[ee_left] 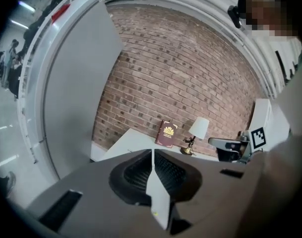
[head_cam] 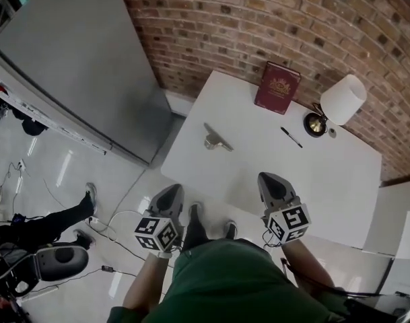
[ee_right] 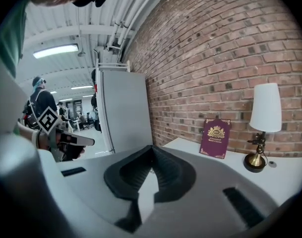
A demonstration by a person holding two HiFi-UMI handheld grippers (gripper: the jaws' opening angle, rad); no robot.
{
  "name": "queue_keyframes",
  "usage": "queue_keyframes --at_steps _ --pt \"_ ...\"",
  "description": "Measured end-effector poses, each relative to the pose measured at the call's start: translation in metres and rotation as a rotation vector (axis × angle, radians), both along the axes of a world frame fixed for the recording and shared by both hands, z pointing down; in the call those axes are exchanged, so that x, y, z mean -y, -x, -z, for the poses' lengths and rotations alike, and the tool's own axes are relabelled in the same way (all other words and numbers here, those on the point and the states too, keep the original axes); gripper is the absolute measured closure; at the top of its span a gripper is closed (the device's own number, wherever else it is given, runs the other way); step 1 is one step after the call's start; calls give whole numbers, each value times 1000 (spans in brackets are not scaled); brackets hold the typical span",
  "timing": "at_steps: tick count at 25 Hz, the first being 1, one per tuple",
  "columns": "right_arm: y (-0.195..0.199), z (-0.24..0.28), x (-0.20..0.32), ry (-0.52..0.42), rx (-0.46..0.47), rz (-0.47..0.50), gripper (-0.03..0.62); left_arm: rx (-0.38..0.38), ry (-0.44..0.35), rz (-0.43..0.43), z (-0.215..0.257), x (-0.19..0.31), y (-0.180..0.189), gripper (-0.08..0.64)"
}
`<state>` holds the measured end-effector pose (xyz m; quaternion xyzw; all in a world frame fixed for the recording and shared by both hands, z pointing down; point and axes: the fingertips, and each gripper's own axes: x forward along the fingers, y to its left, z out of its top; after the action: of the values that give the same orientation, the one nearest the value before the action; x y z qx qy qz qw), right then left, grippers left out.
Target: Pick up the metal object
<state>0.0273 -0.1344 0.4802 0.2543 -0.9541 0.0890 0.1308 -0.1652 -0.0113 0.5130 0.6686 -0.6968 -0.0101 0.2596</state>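
The metal object (head_cam: 217, 138), a small silvery piece with a flat bar on top, lies on the left part of the white table (head_cam: 339, 180). Both grippers hover near the table's front edge, short of the object. My left gripper (head_cam: 172, 190) is below and left of it, over the floor beside the table corner. My right gripper (head_cam: 272, 179) is below and right of it. In the left gripper view the jaws (ee_left: 152, 150) meet with nothing between them. The right gripper (ee_right: 151, 147) stands likewise shut and empty. Neither gripper view shows the metal object.
A dark red book (head_cam: 277, 87) leans against the brick wall (head_cam: 272, 19). A white-shaded brass lamp (head_cam: 339, 103) stands at the back right, a black pen (head_cam: 291, 137) in front of it. A grey cabinet (head_cam: 77, 59) stands left of the table. Cables (head_cam: 104, 231) lie on the floor.
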Motion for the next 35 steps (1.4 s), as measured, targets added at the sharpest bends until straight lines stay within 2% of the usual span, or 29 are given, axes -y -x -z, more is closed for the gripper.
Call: queue_keyframes --at_steps 5,14,15,17,20,24,26,31,35 --pt "17 13 21 -13 -24 -122 589 -73 50 -114 -26 55 36 545" --pt "15 16 34 -5 -88 -326 589 -328 136 -258 -86 133 52 543" --pt "13 16 32 -3 -94 -351 589 -368 149 -271 -93 139 50 541" --pt "9 14 29 4 -104 -398 589 -496 185 -294 -110 147 42 532" --pt "5 15 22 12 -118 -456 589 -680 243 -284 -135 159 37 451" --pt "-6 12 11 40 -134 -540 589 -833 309 -225 -167 172 39 437" --pt "-13 13 4 50 -145 -582 589 -870 339 -202 -179 179 39 437" --pt "-34 13 -12 47 -161 -665 589 -905 399 -190 -201 198 29 437" --pt "-46 12 -20 33 -167 -704 589 -873 444 -200 -213 210 17 437"
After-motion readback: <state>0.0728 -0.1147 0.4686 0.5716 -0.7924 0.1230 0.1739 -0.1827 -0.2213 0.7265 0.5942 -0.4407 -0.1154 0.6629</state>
